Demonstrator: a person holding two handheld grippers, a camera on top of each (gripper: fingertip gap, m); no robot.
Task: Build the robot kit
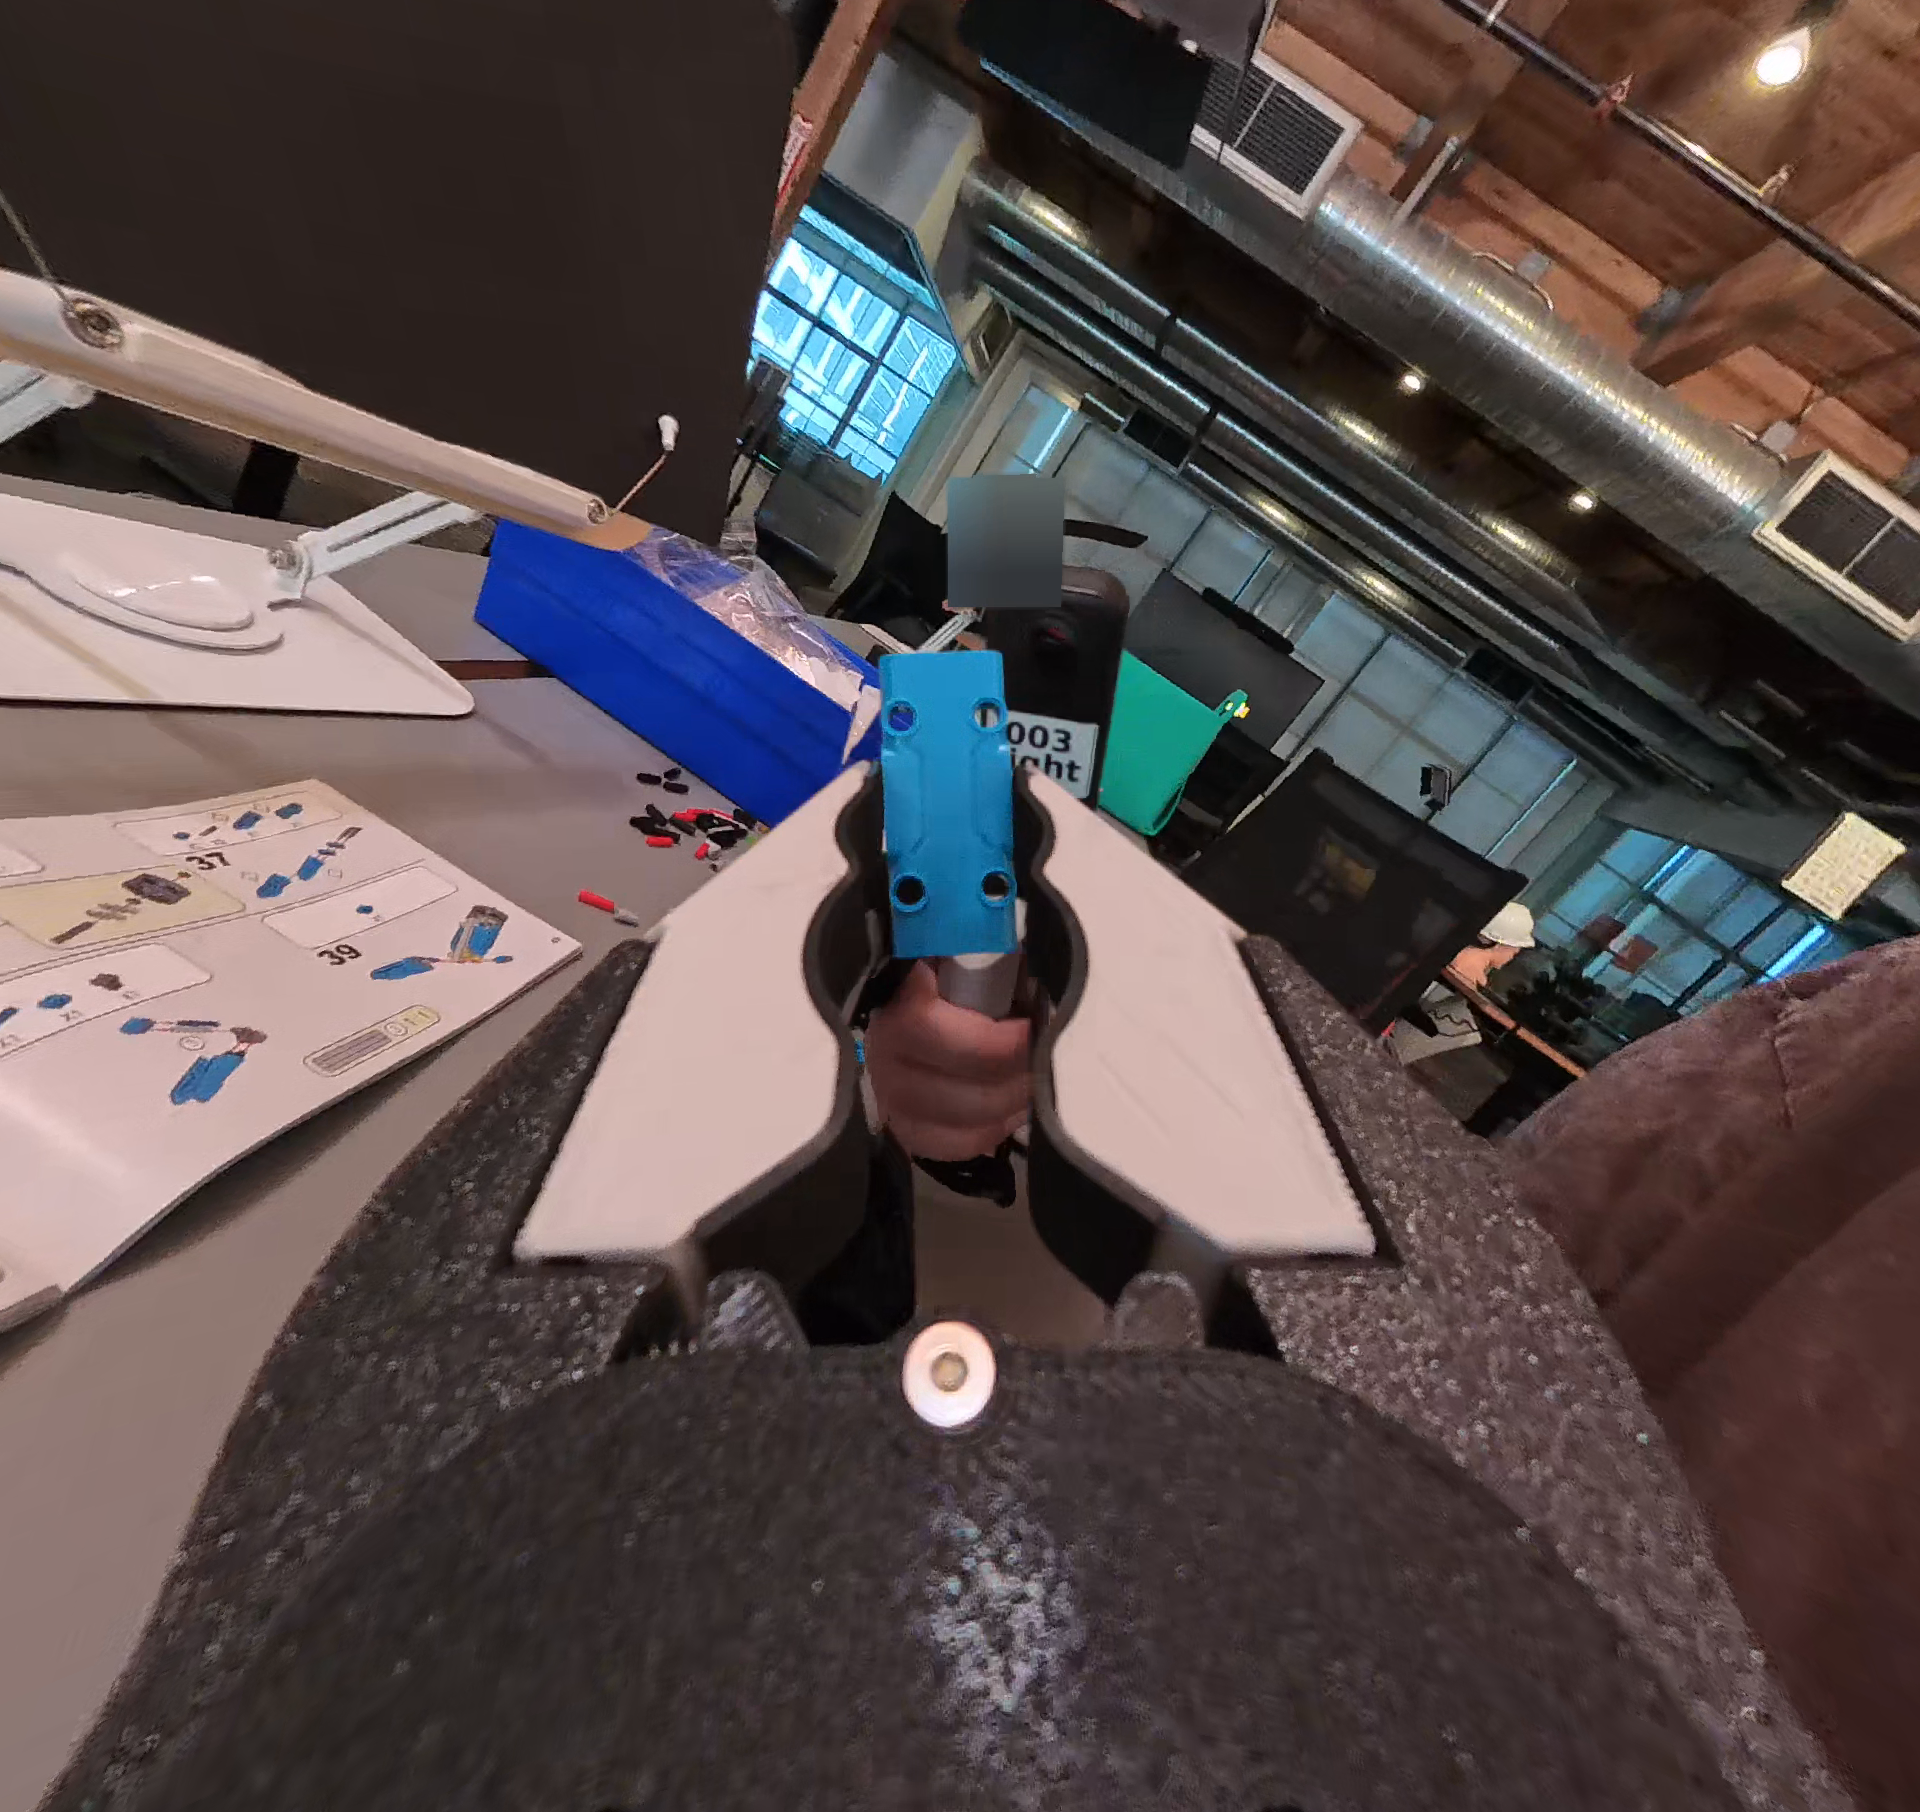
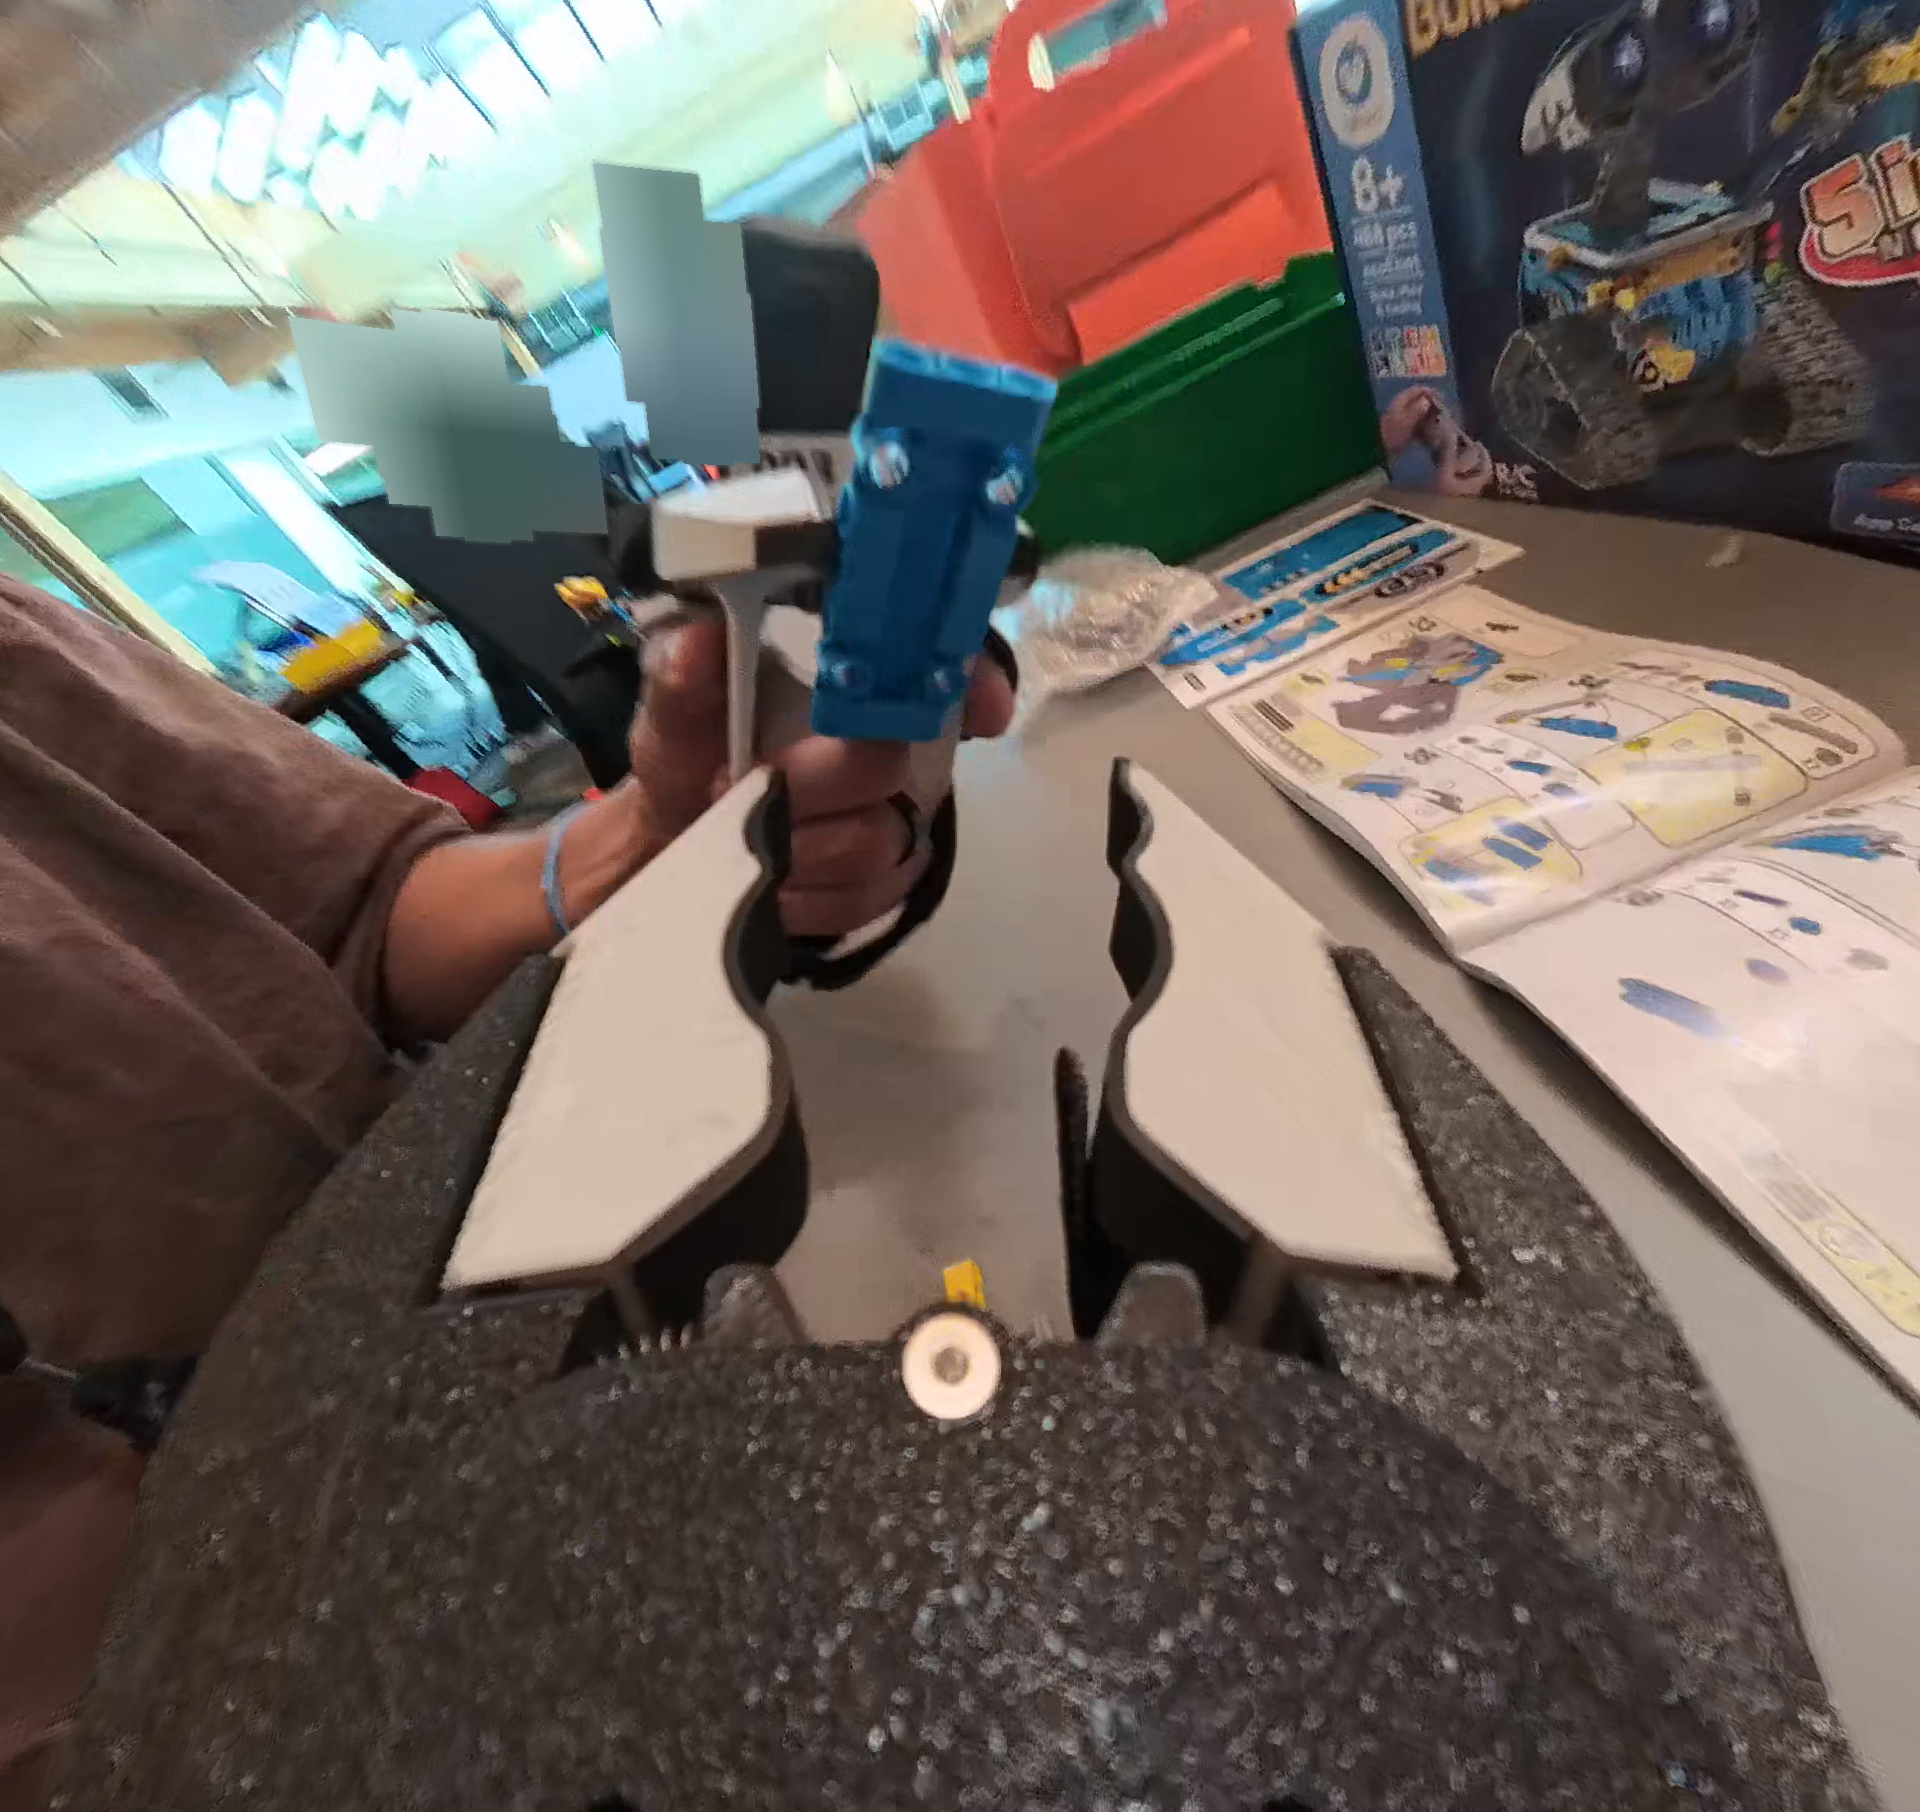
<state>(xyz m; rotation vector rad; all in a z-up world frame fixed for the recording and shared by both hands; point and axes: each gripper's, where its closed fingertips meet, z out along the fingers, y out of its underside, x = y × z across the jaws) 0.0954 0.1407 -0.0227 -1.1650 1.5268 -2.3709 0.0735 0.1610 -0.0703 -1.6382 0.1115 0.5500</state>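
Two grippers face each other: my left gripper (image 1: 948, 827) clamps a blue studded block (image 1: 945, 812) upright between its fingertips. My right gripper (image 2: 940, 796) gapes empty just below that block (image 2: 925, 557), instruction booklet (image 2: 1558, 827) to its right.

Open instruction booklet (image 2: 1621, 827) covering table at right, green bin (image 2: 1195, 412) behind, bare tabletop (image 2: 987, 931) between right gripper's fingers (image 2: 1226, 983)

One blue block (image 1: 945, 817), one instruction booklet (image 1: 208, 973), two grippers (image 1: 940, 827) (image 2: 940, 786).

Grey table (image 1: 343, 754), booklet (image 1: 239, 973), loose pieces (image 1: 691, 822)
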